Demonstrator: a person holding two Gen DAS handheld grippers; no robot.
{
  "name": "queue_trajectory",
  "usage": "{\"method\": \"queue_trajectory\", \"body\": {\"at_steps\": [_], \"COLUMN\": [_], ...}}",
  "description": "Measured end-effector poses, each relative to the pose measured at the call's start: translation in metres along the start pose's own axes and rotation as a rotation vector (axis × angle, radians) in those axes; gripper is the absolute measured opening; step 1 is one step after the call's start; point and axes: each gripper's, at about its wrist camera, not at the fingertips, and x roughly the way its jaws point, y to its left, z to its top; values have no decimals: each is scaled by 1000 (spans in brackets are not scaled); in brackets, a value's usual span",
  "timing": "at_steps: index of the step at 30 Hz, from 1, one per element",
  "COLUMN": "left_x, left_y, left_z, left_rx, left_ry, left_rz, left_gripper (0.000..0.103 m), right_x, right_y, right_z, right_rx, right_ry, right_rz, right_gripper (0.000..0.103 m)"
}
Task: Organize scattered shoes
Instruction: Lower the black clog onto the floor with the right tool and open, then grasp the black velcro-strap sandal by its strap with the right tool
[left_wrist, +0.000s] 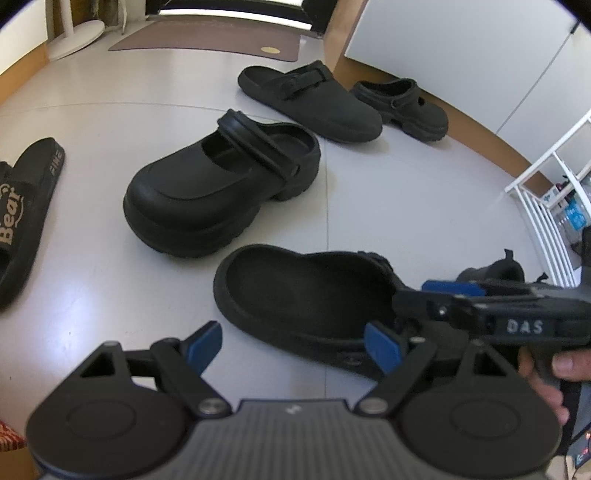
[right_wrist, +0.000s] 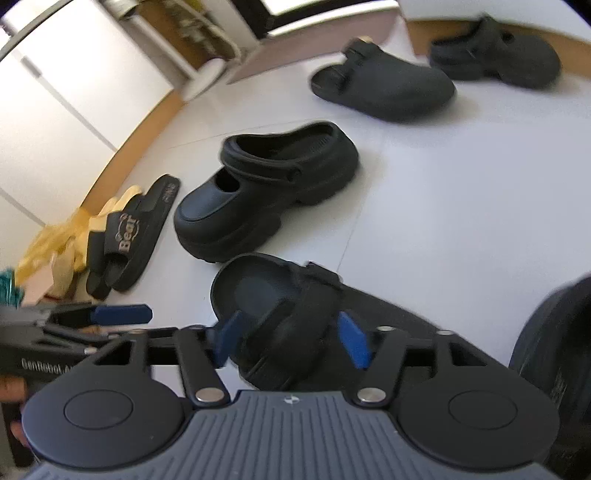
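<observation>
left gripper (left_wrist: 293, 345) low at 6 o'clock of its own view, jaws spread wide, blue pads (left_wrist: 202, 345) well apart, nothing between them. right gripper (right_wrist: 290, 341) also at 6 o'clock of its view, jaws apart, blue pads (right_wrist: 352, 339) either side of a strap, contact unclear, slightly blurred. in the left view the right gripper comes in from 4 o'clock, a hand (left_wrist: 546, 373) wrapped on its handle. in the right view the left gripper enters from 9 o'clock, fingers (right_wrist: 13, 391) partly visible on its grip.

Bright daylight from doorway (left_wrist: 229, 9), glare on white floor (left_wrist: 424, 192). Heavy fisheye warp at edges. Right wrist view motion-blurred; left sharper.
</observation>
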Motion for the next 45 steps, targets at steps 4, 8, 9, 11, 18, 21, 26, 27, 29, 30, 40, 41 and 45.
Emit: {"method": "queue_trajectory", "body": {"at_steps": [4, 8, 9, 11, 18, 21, 26, 27, 29, 30, 40, 41, 45], "left_x": [-1, -2, -2, -1, -1, -1, -1, -1, -1, -1, -3, -4, -3], "left_y": [3, 5, 5, 5, 3, 4, 5, 5, 6, 6, 5, 5, 4], "left_z": [0, -1, -1, 0, 1, 1, 0, 0, 0, 0, -2, -2, -3], "left_rx": [-8, -11, -12, -10, -1, -4, -5, -6, -7, -7, -12, -12, -13], "left_ry": [-4, -2, -1, 1, 0, 2, 8, 8, 8, 8, 9, 9, 10], "left_rz": [2, 6, 7, 8, 4, 3, 1, 1, 0, 0, 2, 1, 2], "left_gripper": [86, 86, 86, 86, 86, 86, 86, 86, 86, 86, 86, 86, 86], "right_x": [1, 4, 5, 6, 9, 10, 15, 16, 20, 22, 25, 25, 21], "right_y": [6, 8, 8, 12, 16, 11, 5, 3, -2, -5, 8, 9, 11], "right_z": [0, -1, -1, -4, -15, -16, -16, -16, -16, -16, -18, -18, -19], "right_rx": [-94, -160, -175, -228, -339, -325, -313, -305, -259, -236, -146, -147, -144], "right_ry": [5, 59, 76, 100, 127, 136, 144, 147, 160, 166, 151, 150, 141], "right_rz": [1, 14, 19, 5, -31, -55, -54, -47, -25, -15, -16, -16, -11], "right_gripper": [91, 93, 93, 94, 98, 98, 98, 98, 98, 98, 81, 79, 71]}}
